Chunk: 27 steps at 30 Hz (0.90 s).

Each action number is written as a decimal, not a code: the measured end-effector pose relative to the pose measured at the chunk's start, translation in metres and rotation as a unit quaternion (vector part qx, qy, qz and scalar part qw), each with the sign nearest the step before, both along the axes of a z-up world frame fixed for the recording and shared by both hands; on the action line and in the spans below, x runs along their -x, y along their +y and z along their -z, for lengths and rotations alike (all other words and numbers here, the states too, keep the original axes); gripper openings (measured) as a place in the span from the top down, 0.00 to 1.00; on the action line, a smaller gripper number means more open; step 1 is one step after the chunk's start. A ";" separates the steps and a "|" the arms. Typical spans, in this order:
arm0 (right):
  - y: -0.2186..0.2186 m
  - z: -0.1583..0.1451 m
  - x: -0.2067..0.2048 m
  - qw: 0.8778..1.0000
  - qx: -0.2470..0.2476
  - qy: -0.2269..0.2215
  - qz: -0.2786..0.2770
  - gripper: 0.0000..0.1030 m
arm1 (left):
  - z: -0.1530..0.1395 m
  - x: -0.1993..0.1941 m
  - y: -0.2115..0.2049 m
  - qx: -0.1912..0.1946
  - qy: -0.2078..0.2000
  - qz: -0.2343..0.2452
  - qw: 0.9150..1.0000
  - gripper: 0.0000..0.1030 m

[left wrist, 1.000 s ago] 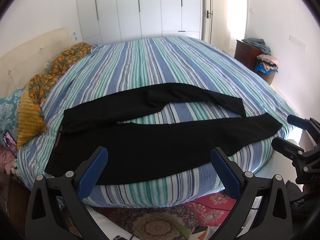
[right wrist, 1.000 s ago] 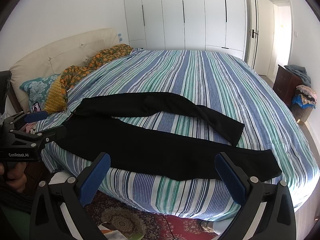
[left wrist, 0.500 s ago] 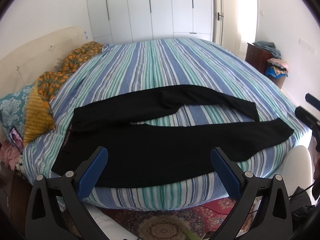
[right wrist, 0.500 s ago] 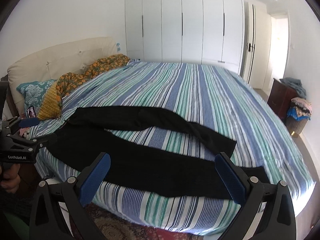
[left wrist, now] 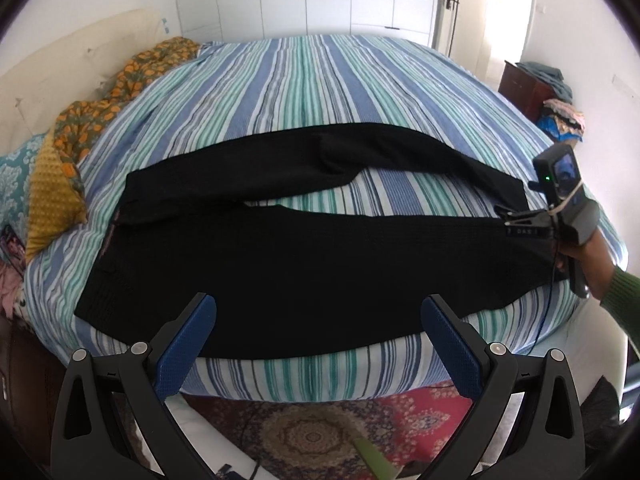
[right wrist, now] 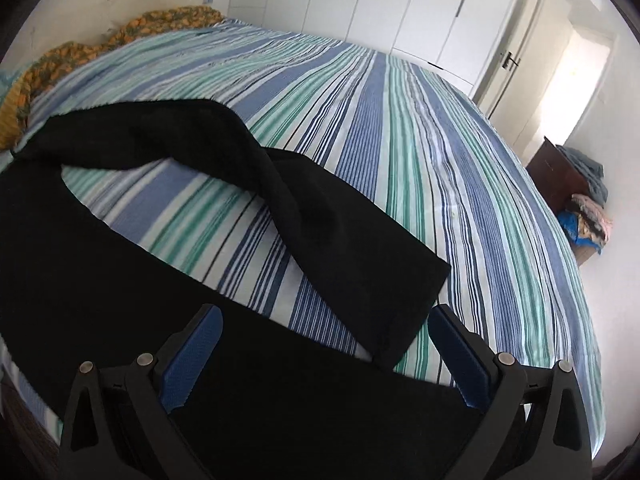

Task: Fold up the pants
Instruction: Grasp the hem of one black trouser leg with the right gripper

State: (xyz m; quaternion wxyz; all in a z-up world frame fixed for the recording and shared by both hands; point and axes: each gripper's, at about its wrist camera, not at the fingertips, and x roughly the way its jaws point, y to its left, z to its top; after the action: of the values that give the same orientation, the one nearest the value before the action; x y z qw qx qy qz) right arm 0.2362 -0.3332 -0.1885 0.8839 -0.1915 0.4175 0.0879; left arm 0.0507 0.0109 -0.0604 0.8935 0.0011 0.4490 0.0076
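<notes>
Lying flat across the striped bed [left wrist: 320, 80], the black pants [left wrist: 300, 264] spread ahead of both wide-open tools: the left hand-held gripper [left wrist: 320, 340] hangs back, while the right hand-held gripper [right wrist: 324, 352] straddles the near leg's cuff, seemingly readying a grasp.

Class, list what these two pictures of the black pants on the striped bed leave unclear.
- Black pants: waistband cut off by the right wrist view's left edge.
- Right gripper: small at the left wrist view's side, its fingertips merge with dark cloth.
- Near leg hem: hidden behind right gripper fingers.
</notes>
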 end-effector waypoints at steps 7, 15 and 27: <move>0.013 0.033 -0.064 0.997 0.055 0.044 -0.024 0.91 | 0.007 -0.031 -0.004 -0.008 0.015 0.002 1.000 0.01; -0.071 -0.124 -0.206 0.982 -0.148 0.116 0.035 0.89 | 0.007 -0.061 -0.017 0.017 0.017 0.020 1.000 0.01; -0.233 -0.006 -0.223 0.886 -0.335 0.132 0.292 0.32 | 0.036 -0.068 -0.026 0.016 0.065 0.036 0.997 0.01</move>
State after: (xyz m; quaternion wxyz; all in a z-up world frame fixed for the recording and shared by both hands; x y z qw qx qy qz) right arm 0.4596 -0.5658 -0.1828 0.8179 0.2597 0.5132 -0.0154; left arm 0.1186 -0.0156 -0.0964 0.8622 0.0032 0.5056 -0.0316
